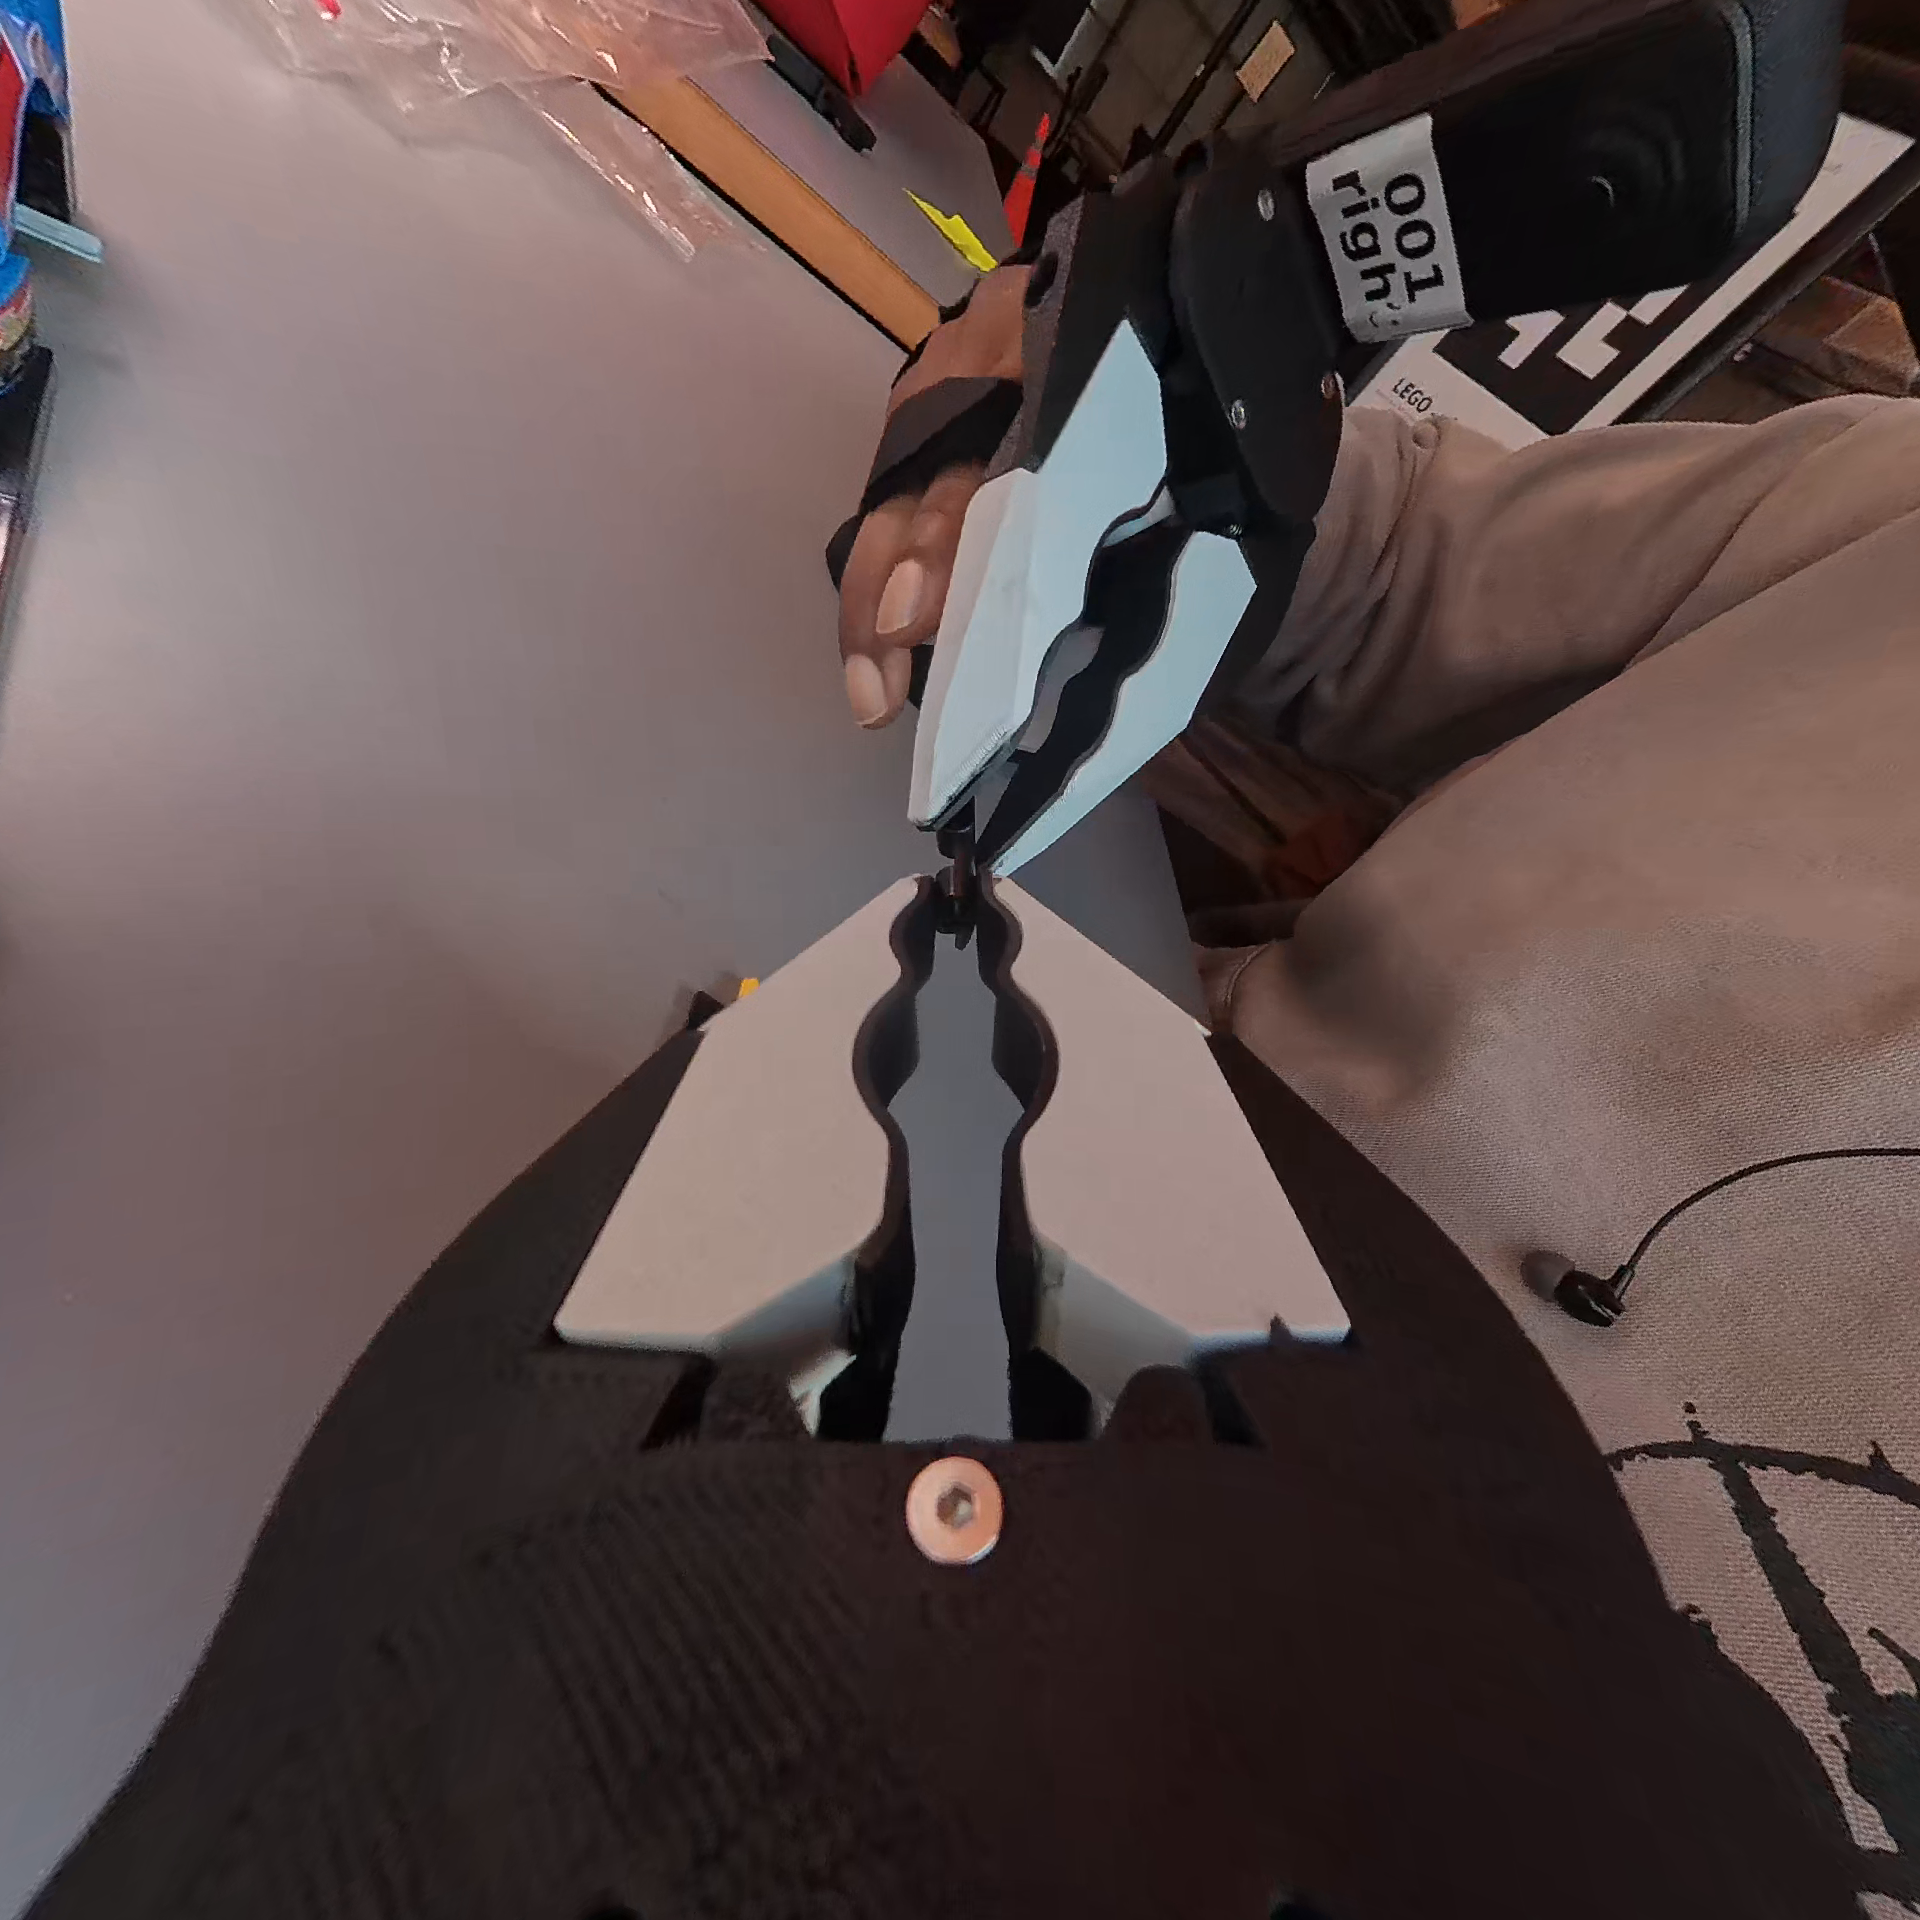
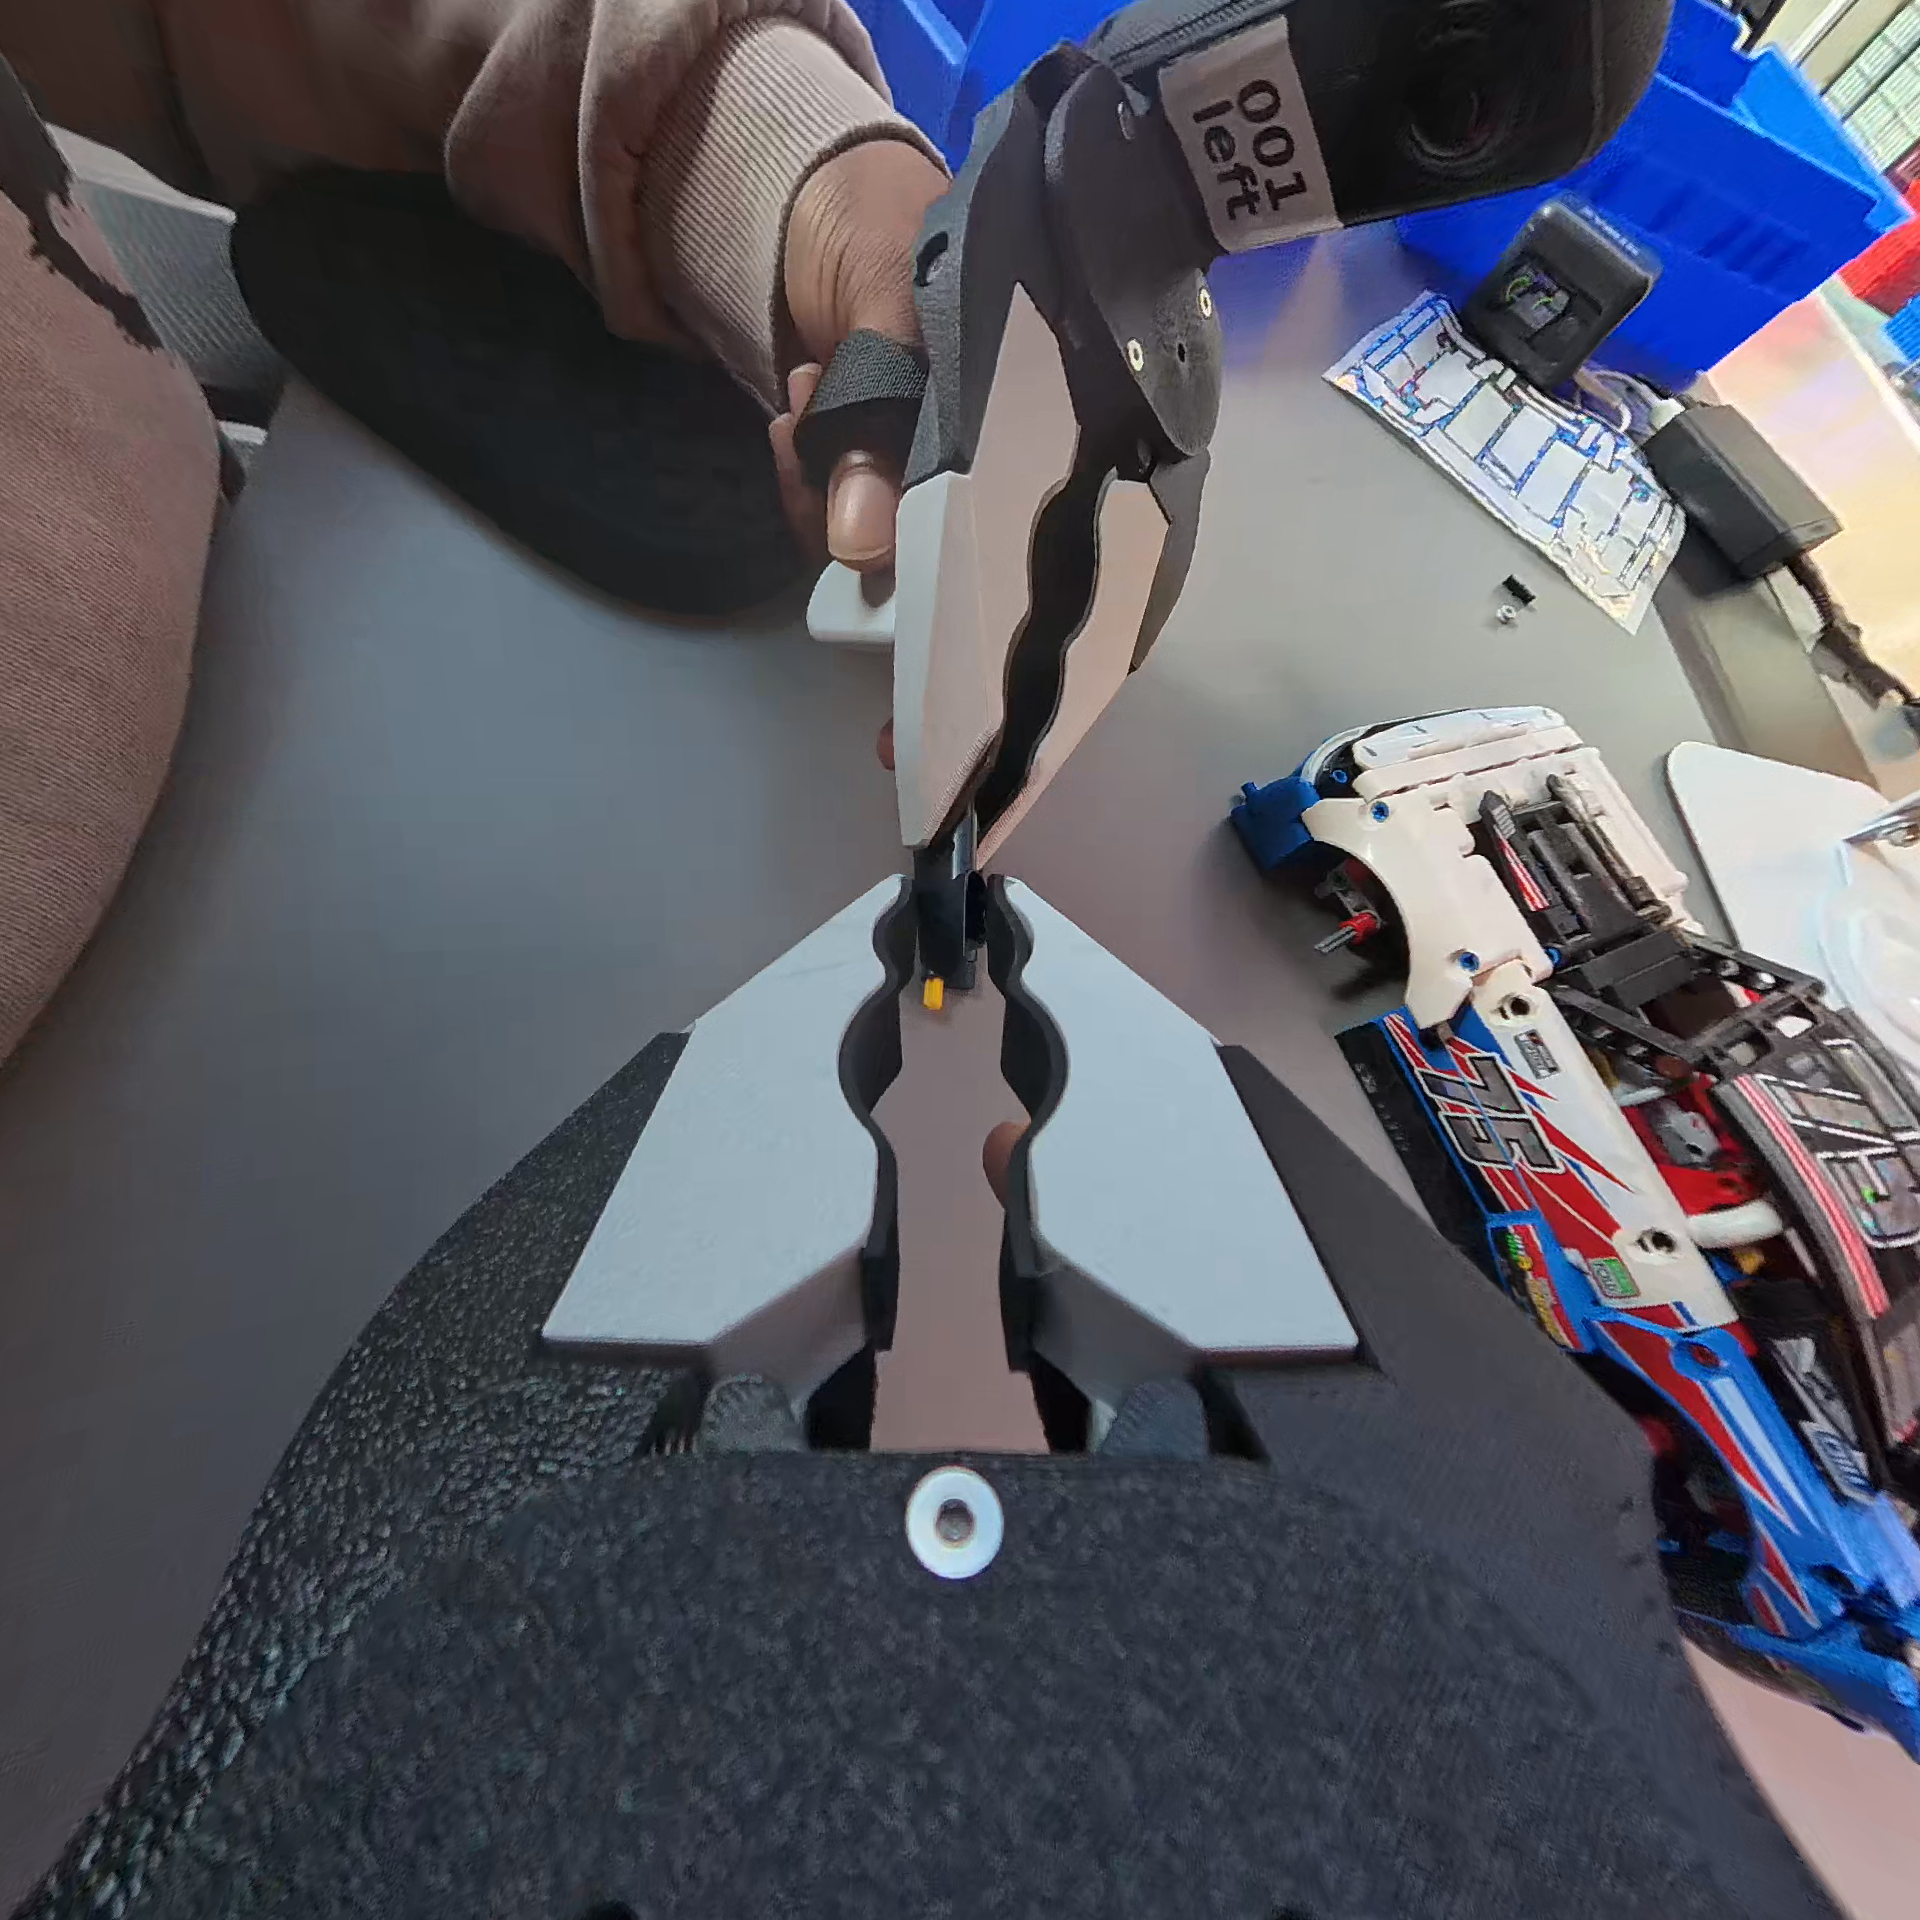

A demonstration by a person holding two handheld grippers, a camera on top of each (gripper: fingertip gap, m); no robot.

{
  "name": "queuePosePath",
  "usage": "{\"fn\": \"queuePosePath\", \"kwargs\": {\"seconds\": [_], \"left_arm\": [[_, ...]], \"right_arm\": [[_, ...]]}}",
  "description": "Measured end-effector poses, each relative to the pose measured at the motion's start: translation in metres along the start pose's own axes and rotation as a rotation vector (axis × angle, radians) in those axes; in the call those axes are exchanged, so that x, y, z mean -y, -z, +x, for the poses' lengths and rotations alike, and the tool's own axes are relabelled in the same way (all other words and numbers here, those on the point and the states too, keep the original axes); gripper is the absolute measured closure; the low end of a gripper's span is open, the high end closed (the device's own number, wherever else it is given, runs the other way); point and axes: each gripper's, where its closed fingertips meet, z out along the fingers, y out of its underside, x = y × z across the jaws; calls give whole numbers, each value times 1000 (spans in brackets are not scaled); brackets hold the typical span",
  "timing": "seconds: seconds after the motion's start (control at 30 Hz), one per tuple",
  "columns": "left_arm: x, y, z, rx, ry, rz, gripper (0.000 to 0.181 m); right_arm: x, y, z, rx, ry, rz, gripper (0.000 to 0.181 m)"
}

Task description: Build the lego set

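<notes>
My left gripper [image 1: 956, 902] is shut on a small black lego piece [image 1: 954, 914] at its fingertips. My right gripper [image 2: 951, 914] is shut on a black lego piece [image 2: 940, 930] with a small yellow pin [image 2: 933, 993] at its near end. The two grippers meet tip to tip above the grey table, and the black pieces touch between them. The right gripper [image 1: 971, 831] shows in the left wrist view from above, and the left gripper [image 2: 961, 831] shows in the right wrist view. The partly built red, white and blue lego race car [image 2: 1621, 1164] lies on the table to the right.
A sticker sheet [image 2: 1517, 457], a small black device [image 2: 1558, 291], a black adapter [image 2: 1735, 499] and blue bins [image 2: 1704, 145] sit at the far right. A tiny loose part [image 2: 1515, 594] lies on the table. Clear plastic bags [image 1: 499, 73] lie at the far table edge. A person's sleeve [image 1: 1558, 582] is close by. The tips of both grippers are at nearly the same place.
</notes>
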Motion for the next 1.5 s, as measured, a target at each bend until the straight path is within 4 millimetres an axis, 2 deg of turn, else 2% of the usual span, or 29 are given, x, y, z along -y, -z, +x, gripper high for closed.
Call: {"fn": "queuePosePath", "kwargs": {"seconds": [0.03, 0.13, 0.23, 0.33, 0.47, 0.53, 0.67, 0.8, 1.07, 1.3, 1.37, 1.5], "left_arm": [[1, 1, 0, 2, -3, 6, 175], [3, 5, -3, 23, -39, 15, 175], [0, 14, -18, 141, -178, -35, 168], [-15, 22, -37, 299, -359, -173, 164], [-36, 15, -46, 374, -492, -328, 159], [-36, 8, -47, 384, -530, -332, 157], [-21, -9, -40, 403, -638, -277, 157], [-18, -17, -37, 443, -769, -299, 175], [-22, -22, -36, 538, -988, -379, 176], [-21, -22, -36, 555, -989, -368, 175], [-20, -16, -38, 543, -900, -352, 171], [-22, 8, -50, 538, -709, -365, 155]], "right_arm": [[1, 0, 1, 11, -33, 16, 171], [0, 1, 5, 23, -112, 42, 171], [-9, 3, 12, -16, -108, 14, 172], [-29, 5, 15, -66, -55, -69, 174], [-47, 2, 10, -88, -14, -126, 175], [-48, 1, 9, -100, -6, -119, 176], [-38, -3, 6, -108, 37, -75, 176], [-26, -4, 1, -104, 83, -27, 176], [-35, -9, -4, -86, 102, -102, 175], [-35, -12, -4, -89, 110, -123, 176], [-37, -12, 0, -98, 102, -135, 176], [-45, -11, 8, -89, 21, -131, 177]]}}
